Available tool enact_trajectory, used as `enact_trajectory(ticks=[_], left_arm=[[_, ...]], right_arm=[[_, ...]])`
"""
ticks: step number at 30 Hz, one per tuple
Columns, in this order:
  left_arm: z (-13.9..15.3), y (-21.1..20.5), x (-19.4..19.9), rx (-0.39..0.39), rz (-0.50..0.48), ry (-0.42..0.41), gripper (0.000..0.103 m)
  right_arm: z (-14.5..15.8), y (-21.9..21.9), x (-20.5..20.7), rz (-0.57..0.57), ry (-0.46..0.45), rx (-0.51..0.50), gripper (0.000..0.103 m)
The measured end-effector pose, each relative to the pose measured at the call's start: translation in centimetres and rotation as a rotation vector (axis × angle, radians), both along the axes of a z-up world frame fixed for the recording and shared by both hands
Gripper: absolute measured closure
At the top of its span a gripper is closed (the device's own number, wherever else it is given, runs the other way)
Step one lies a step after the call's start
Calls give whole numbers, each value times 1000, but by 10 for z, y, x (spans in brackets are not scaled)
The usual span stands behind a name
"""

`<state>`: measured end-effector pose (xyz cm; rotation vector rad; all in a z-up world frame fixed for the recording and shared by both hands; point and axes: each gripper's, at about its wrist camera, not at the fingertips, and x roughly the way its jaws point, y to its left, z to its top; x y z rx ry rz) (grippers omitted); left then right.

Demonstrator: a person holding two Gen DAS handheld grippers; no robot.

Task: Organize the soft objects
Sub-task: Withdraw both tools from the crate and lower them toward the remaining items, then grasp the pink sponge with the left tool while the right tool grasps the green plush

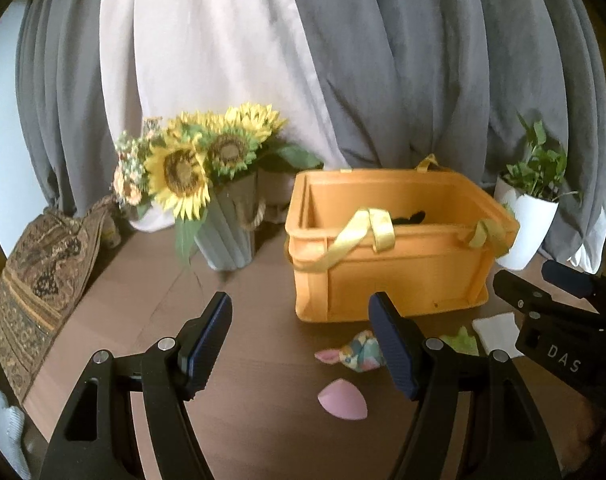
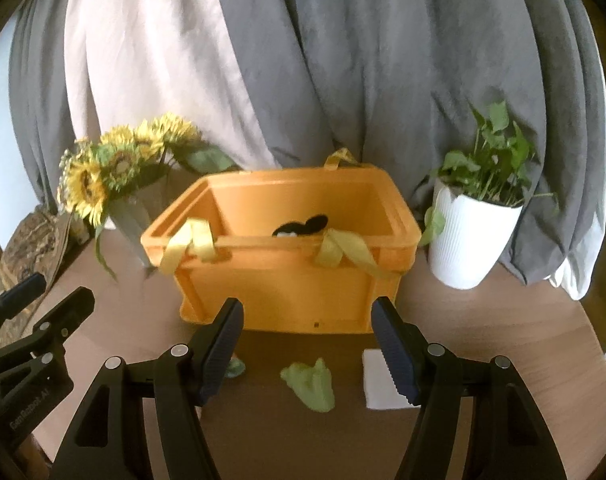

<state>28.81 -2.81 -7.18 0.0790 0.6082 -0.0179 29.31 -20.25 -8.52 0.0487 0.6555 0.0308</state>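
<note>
While grey curtains (image 2: 383,80) hang behind, an orange bin (image 2: 287,280) sits on the bench (image 2: 503,340) holding a black toy (image 2: 303,225). Before it lie a white pad (image 2: 377,380), green cloth (image 2: 311,384), patterned bundle (image 1: 363,354) and pink sponge (image 1: 343,402). Both grippers, left (image 1: 299,344) and right (image 2: 309,344), hover empty, jaws apart.

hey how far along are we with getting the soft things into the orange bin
Early on. One dark soft item already sits inside the orange bin. Nothing is in hand: the left tool and right tool are both open and empty. Left on the table: the patterned cloth toy, pink piece, green piece and white pad.
</note>
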Motion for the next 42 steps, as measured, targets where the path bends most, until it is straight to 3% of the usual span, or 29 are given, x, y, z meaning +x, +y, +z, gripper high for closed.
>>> enact_trajectory(ticks=[21, 42], left_arm=[[-69, -14, 2, 1, 51, 169, 33], [-126, -20, 31, -64, 116, 311, 33]], right_arm=[[-67, -5, 4, 104, 157, -6, 36], [-105, -5, 28, 152, 215, -25, 36]])
